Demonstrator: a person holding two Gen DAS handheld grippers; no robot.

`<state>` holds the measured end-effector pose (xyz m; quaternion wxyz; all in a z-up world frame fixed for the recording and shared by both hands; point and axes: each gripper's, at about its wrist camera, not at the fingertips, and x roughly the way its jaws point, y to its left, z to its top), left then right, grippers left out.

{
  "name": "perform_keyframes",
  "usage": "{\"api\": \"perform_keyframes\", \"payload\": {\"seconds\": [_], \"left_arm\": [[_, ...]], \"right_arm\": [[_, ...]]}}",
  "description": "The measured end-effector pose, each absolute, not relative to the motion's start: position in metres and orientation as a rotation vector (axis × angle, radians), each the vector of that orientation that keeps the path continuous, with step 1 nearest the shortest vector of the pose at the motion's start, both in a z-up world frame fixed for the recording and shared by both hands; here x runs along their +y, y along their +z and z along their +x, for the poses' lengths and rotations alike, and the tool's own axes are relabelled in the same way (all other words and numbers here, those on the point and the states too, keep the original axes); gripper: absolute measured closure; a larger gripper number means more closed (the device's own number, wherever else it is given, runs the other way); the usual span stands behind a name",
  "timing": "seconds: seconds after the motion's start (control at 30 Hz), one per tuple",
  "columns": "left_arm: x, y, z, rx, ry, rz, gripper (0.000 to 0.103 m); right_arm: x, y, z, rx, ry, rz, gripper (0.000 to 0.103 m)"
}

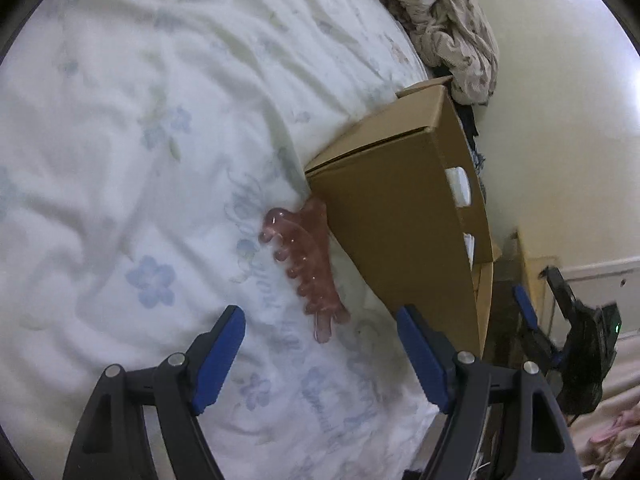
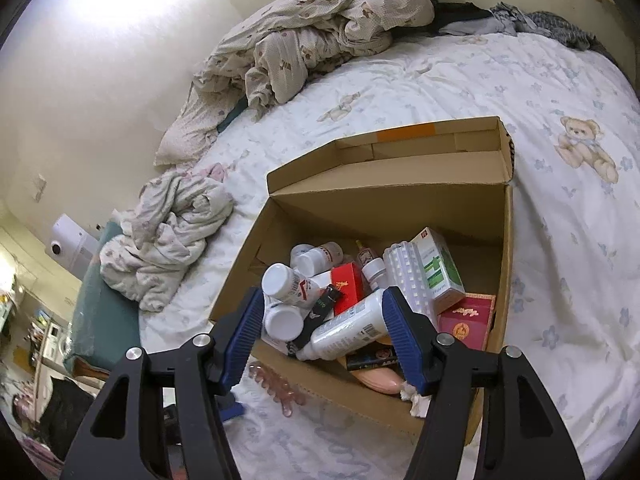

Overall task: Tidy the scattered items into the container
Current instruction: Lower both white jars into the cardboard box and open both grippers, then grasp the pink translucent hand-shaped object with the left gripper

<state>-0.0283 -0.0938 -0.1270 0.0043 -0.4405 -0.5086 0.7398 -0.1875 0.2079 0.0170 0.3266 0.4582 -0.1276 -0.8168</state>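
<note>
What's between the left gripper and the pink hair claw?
Only bare floral bedsheet. In the left wrist view the open left gripper points at the pink hair claw, which lies against the cardboard box.

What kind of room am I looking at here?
Most likely a bedroom. A bed with a floral, teddy-bear print quilt fills both views, crumpled bedding is piled against the wall, and the cardboard box sits on the bed.
</note>
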Motion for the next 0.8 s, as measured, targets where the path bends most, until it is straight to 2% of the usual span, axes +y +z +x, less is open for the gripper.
{"api": "perform_keyframes", "payload": {"seconds": [0.13, 0.4, 0.57, 0.67, 0.8], "left_arm": [[-0.089, -0.134, -0.039, -1.619, 2.341, -1.339, 0.024], [-0.057, -0.125, -0.081, -1.363, 2.462, -1.463, 0.024], [-0.025, -0.115, -0.097, -1.114, 2.645, -1.612, 0.024], [-0.007, -0.11, -0.099, -0.866, 2.817, -1.779, 0.064], [-0.003, -0.103, -0.097, -0.794, 2.833, -1.782, 0.07]], "right_arm": [[0.211, 0.014, -0.19, -0.363, -2.127, 1.219, 0.035], [0.207, 0.004, -0.197, -0.354, -2.144, 1.265, 0.035], [0.212, 0.002, -0.199, -0.371, -2.149, 1.281, 0.035], [0.216, 0.006, -0.198, -0.379, -2.172, 1.267, 0.035], [0.231, 0.013, -0.2, -0.434, -2.225, 1.243, 0.035]]}}
